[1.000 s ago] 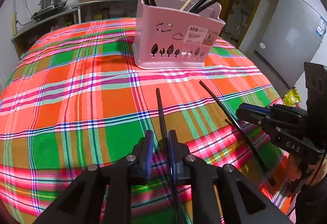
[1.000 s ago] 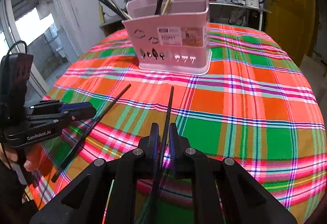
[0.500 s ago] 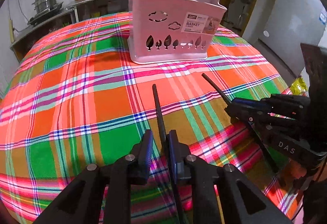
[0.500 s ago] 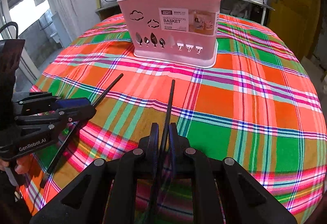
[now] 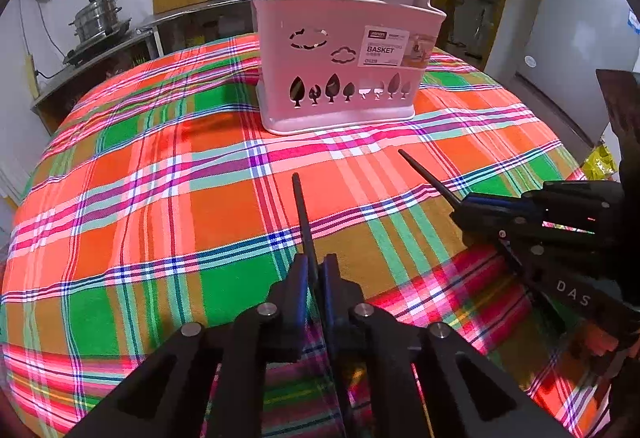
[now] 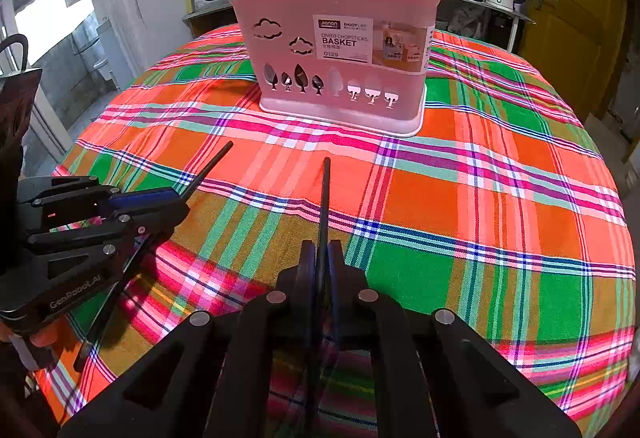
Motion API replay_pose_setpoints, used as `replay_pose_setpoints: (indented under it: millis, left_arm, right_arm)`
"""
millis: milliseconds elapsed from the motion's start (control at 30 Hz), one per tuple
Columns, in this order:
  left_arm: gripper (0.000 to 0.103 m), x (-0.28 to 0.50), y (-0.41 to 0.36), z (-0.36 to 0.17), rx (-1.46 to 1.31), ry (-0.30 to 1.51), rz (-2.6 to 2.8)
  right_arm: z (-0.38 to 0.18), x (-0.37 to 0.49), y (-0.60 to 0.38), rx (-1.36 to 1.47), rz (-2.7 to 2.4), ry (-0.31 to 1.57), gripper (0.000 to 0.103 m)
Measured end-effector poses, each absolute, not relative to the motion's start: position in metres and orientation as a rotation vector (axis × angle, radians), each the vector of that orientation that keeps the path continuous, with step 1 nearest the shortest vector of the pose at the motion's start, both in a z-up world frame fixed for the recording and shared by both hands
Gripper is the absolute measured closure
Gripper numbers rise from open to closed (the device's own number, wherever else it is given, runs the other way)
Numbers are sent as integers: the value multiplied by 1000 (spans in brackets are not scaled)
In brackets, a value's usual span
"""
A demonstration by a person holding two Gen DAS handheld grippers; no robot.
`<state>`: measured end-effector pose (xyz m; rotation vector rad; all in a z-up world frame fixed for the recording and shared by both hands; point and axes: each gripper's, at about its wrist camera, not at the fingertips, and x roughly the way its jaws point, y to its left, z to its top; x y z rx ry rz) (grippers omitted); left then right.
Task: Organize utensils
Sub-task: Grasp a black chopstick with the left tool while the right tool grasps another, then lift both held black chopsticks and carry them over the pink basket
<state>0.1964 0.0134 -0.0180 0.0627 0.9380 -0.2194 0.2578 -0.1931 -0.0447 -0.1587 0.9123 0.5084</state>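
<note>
Round table in bright plaid cloth, pink chopstick basket standing on it

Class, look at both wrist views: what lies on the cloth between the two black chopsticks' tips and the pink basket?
Nothing: only bare plaid cloth separates the chopsticks from the basket, in both views.

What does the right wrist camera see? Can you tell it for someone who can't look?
The right gripper has its jaws closing on a black chopstick that points at a pink chopsticks basket on a plaid tablecloth. At left, the left gripper clamps a second black chopstick.
</note>
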Motion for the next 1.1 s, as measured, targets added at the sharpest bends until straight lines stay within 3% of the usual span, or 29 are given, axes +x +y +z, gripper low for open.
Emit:
replay_pose_setpoints:
  millis: [400, 1100]
  left_arm:
    - [98, 192, 14, -6, 51, 922, -224]
    - [98, 183, 21, 93, 18, 727, -269]
  right_arm:
    - [-28, 253, -195, -130, 538, 865, 98]
    - [44, 245, -219, -13, 549, 675, 98]
